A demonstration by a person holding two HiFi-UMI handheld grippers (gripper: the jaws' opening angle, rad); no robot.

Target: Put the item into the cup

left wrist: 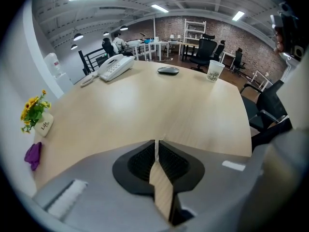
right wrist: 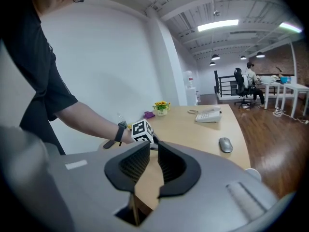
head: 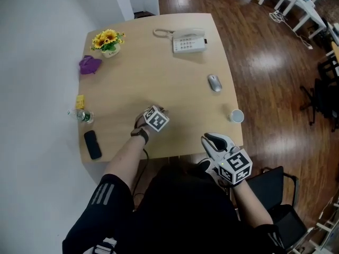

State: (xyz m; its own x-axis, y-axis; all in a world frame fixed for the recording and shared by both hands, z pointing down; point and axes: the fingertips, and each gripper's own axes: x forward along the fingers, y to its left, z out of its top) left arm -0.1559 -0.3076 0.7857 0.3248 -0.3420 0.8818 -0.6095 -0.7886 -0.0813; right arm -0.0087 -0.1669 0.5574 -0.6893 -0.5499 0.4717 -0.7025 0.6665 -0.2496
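In the left gripper view a thin white item (left wrist: 157,148) stands edge-on between the black pads, and my left gripper (left wrist: 157,150) is shut on it, pointing steeply down at the wooden table (left wrist: 145,105). From the head view that gripper (head: 152,115) sits low over the table's near middle and hides the item. The white paper cup (head: 237,116) stands by the table's right edge, also seen far off in the left gripper view (left wrist: 214,70). My right gripper (head: 213,142) hovers at the near right edge; its jaws (right wrist: 153,146) show a narrow gap with nothing in it.
A white desk telephone (head: 188,40) and a grey mouse (head: 214,82) lie at the far right. Along the left edge are a flower pot (head: 108,41), a purple object (head: 90,64), a small bottle (head: 82,115) and a black device (head: 92,144). A black chair (head: 273,181) stands at the right.
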